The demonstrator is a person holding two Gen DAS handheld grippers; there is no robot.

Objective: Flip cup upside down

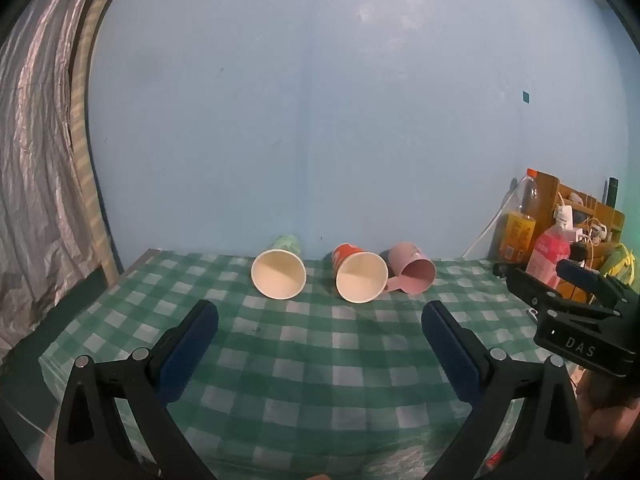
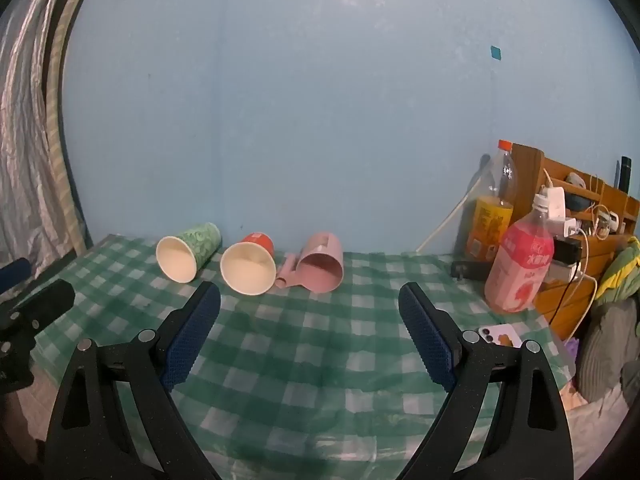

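Three cups lie on their sides at the back of the green checked table [image 1: 304, 356], mouths toward me: a green paper cup [image 1: 280, 270] [image 2: 186, 254], a red paper cup [image 1: 360, 274] [image 2: 250, 264] and a pink plastic mug with a handle [image 1: 412, 272] [image 2: 320, 266]. My left gripper [image 1: 320, 316] is open and empty, short of the paper cups. My right gripper [image 2: 310, 300] is open and empty, short of the red cup and pink mug. The right gripper also shows at the right edge of the left wrist view [image 1: 580, 300].
A pink drink bottle [image 2: 520, 264] and an orange juice bottle [image 2: 490, 216] stand at the table's right. A wooden rack [image 2: 580, 216] with chargers and cables is behind them. A phone [image 2: 498, 336] lies near the right edge. A curtain [image 1: 36, 184] hangs left.
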